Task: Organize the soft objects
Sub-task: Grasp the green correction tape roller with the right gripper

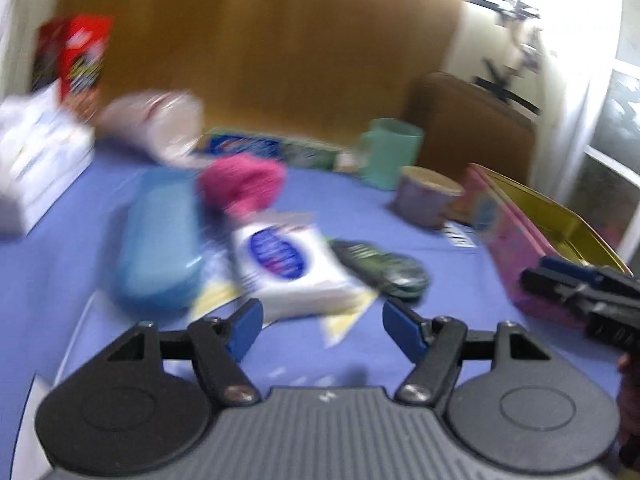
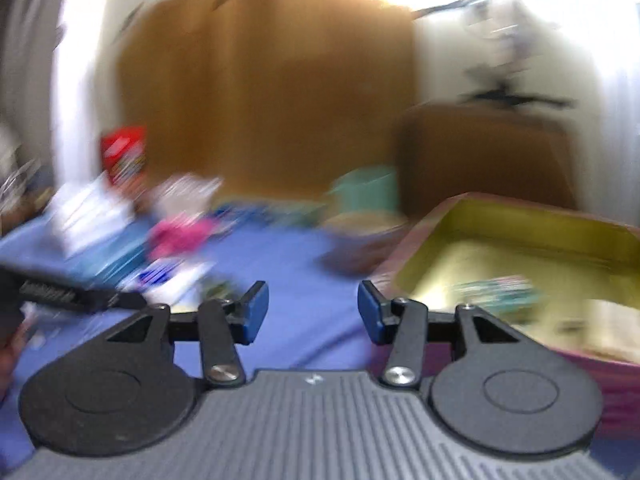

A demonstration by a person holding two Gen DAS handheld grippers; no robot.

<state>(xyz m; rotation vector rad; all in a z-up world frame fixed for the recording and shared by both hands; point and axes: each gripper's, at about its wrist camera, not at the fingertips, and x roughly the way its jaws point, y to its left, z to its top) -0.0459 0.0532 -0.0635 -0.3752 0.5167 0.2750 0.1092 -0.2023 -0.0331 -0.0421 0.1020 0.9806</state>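
At the far left edge of the desk [image 1: 52, 264], under its blue cloth, sat a white box [image 1: 36, 160] with a red packet [image 1: 76, 56] standing behind it and a crinkled clear bag [image 1: 160, 124] beside that. Nearer the middle lay the soft things: a blue pouch [image 1: 160, 240], a pink knitted bundle [image 1: 242, 186] touching its far end, a white tissue pack [image 1: 288, 272] just in front, and a dark green pouch [image 1: 384, 268] at the pack's right side. Both views were smeared by motion, so finer detail could not be told.

The left gripper [image 1: 322, 320] hovered above the cloth just short of the tissue pack, jaws wide and holding nothing. The pack seemed the likely next pick. To take it well, the jaws would need to straddle its short sides, come down level, and close gently so the wrapper gives without slipping; the loose paper [image 1: 348, 316] under its near corner could get pinched along with it.

Further right, toward the far edge, stood a green mug [image 1: 394, 152] and a paper cup [image 1: 426, 196]. At the right edge lay an open pink tin [image 2: 516, 224] with a gold inside, probably the place for the soft things; 1 or 2 items already lay in it, too blurred to name. The right gripper [image 2: 312, 308] hung beside the tin's near left corner, jaws also wide and empty, clear of the left gripper's path to the tin.
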